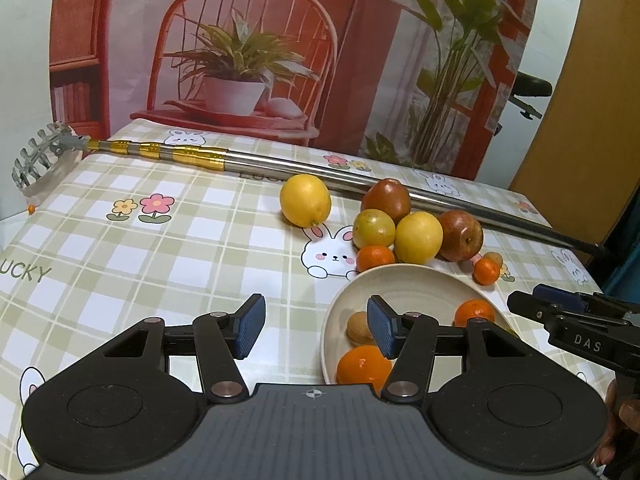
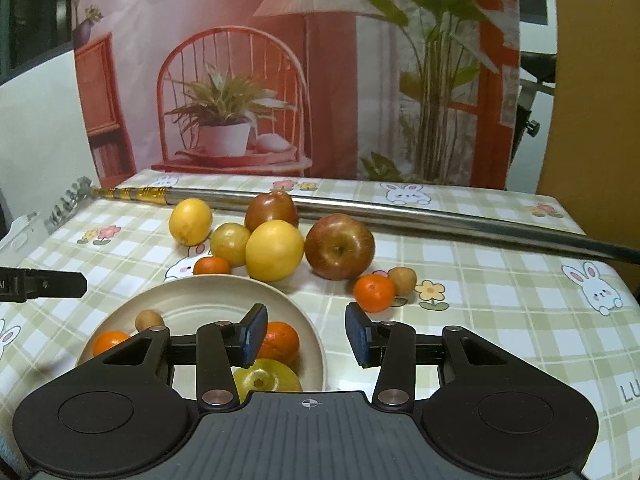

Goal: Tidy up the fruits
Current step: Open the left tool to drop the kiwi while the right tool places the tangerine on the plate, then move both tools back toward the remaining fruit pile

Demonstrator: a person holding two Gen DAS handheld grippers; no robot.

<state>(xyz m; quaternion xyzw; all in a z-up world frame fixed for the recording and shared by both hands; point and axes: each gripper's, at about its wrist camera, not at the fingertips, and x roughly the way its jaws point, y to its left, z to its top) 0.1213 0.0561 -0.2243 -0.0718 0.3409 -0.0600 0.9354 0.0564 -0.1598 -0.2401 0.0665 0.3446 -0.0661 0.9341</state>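
A cream bowl (image 2: 200, 280) holds two tangerines (image 2: 282, 340), a small brown fruit (image 2: 148, 320) and a yellow-green apple (image 2: 266, 378). Behind the bowl on the tablecloth lie a lemon (image 2: 190, 222), a big yellow citrus (image 2: 274, 250), two red apples (image 2: 339, 246), a greenish-yellow fruit (image 2: 230, 244) and more tangerines (image 2: 374, 292). My right gripper (image 2: 306, 334) hovers open over the bowl's right rim, nothing between its pads. My left gripper (image 1: 316, 326) stands open and empty at the left rim of the bowl (image 1: 400, 270). The right gripper (image 1: 528, 300) shows at the right edge of the left wrist view.
A long metal telescopic pole (image 1: 320, 168) with a wire claw head (image 1: 36, 156) lies across the back of the table, just behind the fruit. A printed backdrop hangs beyond. The checked tablecloth (image 1: 140, 264) spreads to the left of the bowl.
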